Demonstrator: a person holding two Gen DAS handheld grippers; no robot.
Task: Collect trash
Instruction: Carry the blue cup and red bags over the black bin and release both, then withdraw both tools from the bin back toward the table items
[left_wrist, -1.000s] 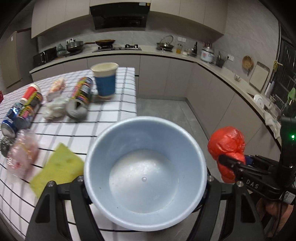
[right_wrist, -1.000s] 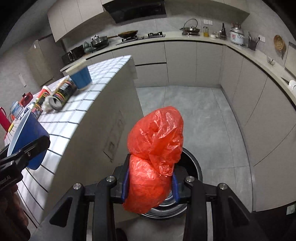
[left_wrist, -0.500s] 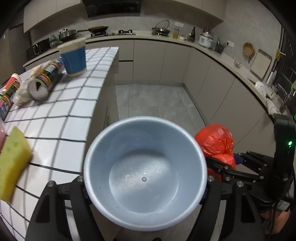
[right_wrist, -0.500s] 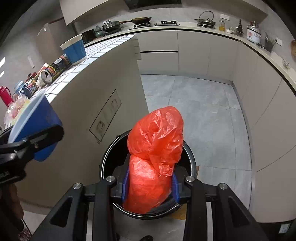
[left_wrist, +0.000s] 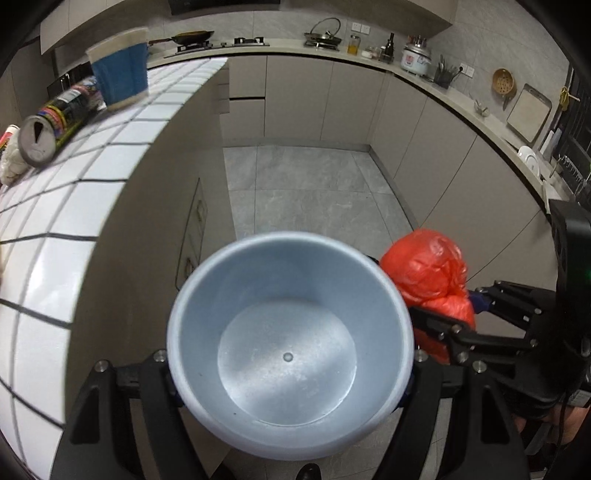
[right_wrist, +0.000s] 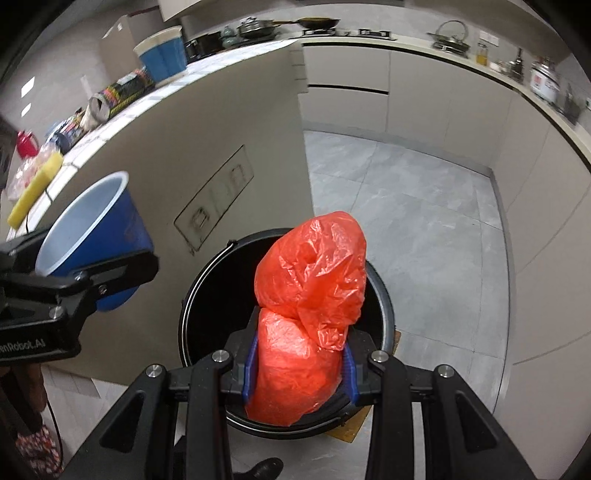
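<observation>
Right wrist view: my right tongs (right_wrist: 297, 363) are clamped on the red plastic bag (right_wrist: 310, 310), the blue pads pressing its lower half while the crumpled top bulges up above them. The bag hangs directly over the mouth of the black trash bin (right_wrist: 207, 280) standing on the floor beside the counter (right_wrist: 229, 122). I judge this to be the drop step. To do it well I would keep the bag centred over the opening, away from the near rim, then spread the tongs fully so the light plastic falls free rather than catching on a pad. It may cling, so a slight downward tilt should help.

My left tongs (left_wrist: 290, 373) are clamped on the blue bowl (left_wrist: 290, 332), one finger on each side of its wall. In the left wrist view the bowl's inside looks pale and holds nothing that I can see. It is held out past the counter edge, near the bin but apparently not yet over it.

The bin's inside is dark and mostly hidden by the bag, so I cannot tell what it already contains. On the counter there remain a blue paper cup (left_wrist: 120, 79) standing upright, a can (left_wrist: 55, 123) lying on its side, a yellow sponge (right_wrist: 35, 192) and further litter too blurred to name.
</observation>
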